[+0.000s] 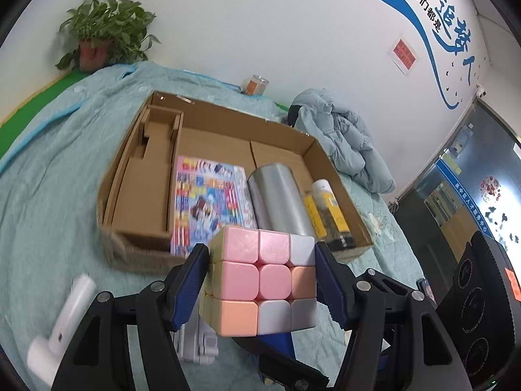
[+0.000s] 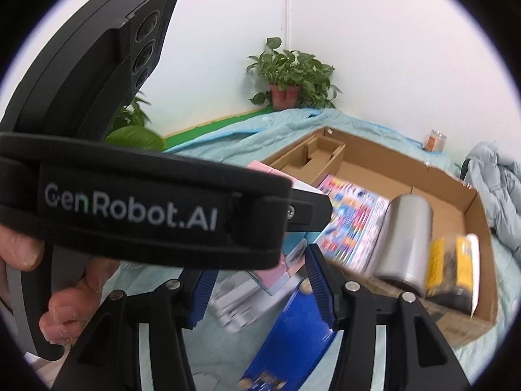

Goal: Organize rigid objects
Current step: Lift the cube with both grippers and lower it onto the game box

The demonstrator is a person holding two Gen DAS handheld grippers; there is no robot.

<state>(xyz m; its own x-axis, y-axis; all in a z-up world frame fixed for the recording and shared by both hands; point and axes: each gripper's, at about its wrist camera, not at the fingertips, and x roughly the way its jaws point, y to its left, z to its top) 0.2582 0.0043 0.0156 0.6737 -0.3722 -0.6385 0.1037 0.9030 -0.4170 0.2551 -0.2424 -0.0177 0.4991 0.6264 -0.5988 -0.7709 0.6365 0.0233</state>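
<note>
L gripper (image 1: 262, 280) is clamped about half-wide on a pastel pink/orange/grey puzzle cube (image 1: 260, 280), low centre of the L wrist view, pads on its two side faces, lifted clear of the teal quilt (image 1: 49, 202). The open brown cardboard box (image 1: 208, 104) sits just behind it, mid-frame.

R gripper (image 2: 260, 286) has jaws part open with nothing pressed between; the blue flat box (image 2: 293, 335) lies below them.

To place well: keep the cube level, clear the box's near wall, then lower. Free floor looks to be upper centre, behind the colourful magazine (image 1: 208, 202), silver metal cylinder (image 1: 280, 198) and yellow-labelled bottle (image 1: 329, 215). The left cardboard insert (image 1: 149, 176) narrows room. Watch the R tool close by, at right frame edge.
</note>
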